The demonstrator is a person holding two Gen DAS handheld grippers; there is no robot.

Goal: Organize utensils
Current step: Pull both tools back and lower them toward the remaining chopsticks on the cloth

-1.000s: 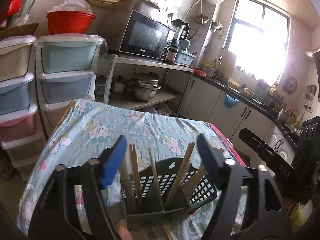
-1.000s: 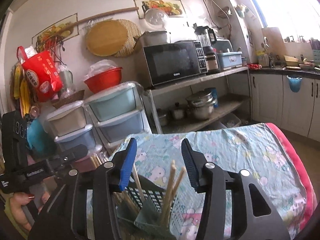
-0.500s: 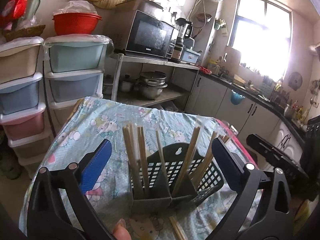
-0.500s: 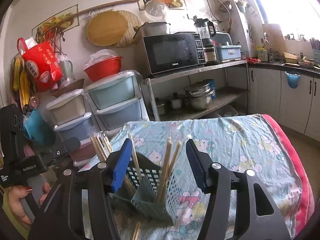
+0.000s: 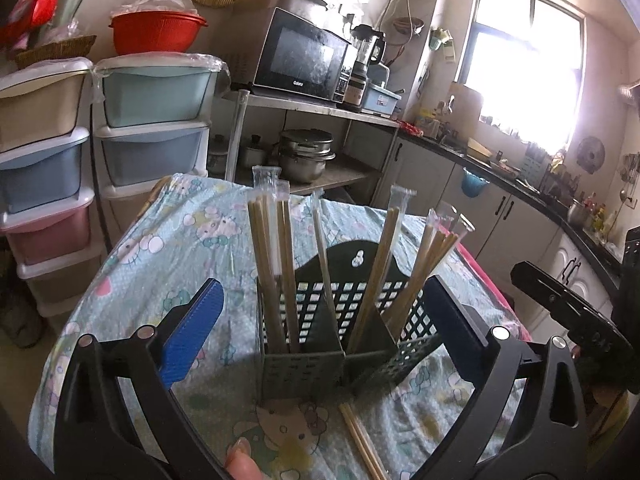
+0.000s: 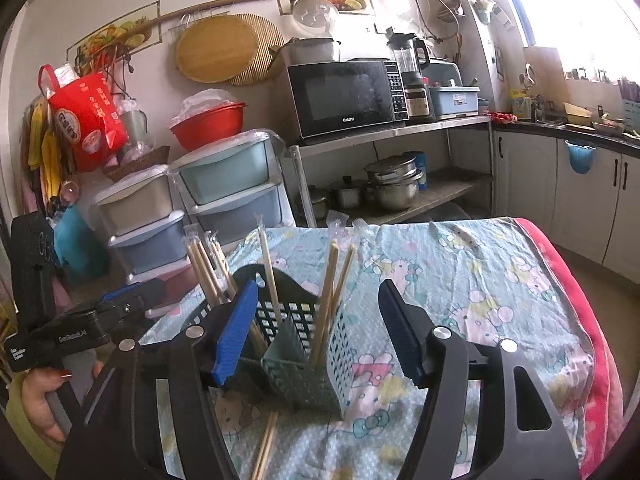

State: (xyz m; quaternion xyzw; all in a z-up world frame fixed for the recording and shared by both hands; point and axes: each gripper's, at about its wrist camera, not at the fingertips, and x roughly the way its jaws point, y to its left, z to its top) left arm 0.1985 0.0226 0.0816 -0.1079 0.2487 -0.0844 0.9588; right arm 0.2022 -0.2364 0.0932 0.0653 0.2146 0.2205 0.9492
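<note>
A dark green mesh utensil holder (image 5: pixel 340 332) stands upright on the cloth-covered table (image 5: pixel 192 240). Several pairs of wrapped wooden chopsticks (image 5: pixel 272 264) stand in its compartments. It also shows in the right wrist view (image 6: pixel 304 356), with chopsticks (image 6: pixel 332 296) in it. My left gripper (image 5: pixel 320 340) is open and empty, its blue pads wide either side of the holder and nearer the camera. My right gripper (image 6: pixel 320 328) is open and empty, just in front of the holder. A loose pair of chopsticks (image 5: pixel 360 436) lies on the cloth in front of the holder, also in the right wrist view (image 6: pixel 266 444).
Stacked plastic drawers (image 5: pixel 152 120) stand behind the table on the left. A metal rack with a microwave (image 5: pixel 300 60) and pots (image 5: pixel 304 152) is behind it. Kitchen cabinets and a counter (image 5: pixel 500 200) run along the right. The table's red edge (image 6: pixel 580 312) is at the right.
Both grippers have drawn back and up from the holder, and the left one has opened wider. The holder now shows whole, with a loose pair of chopsticks in front of it.
</note>
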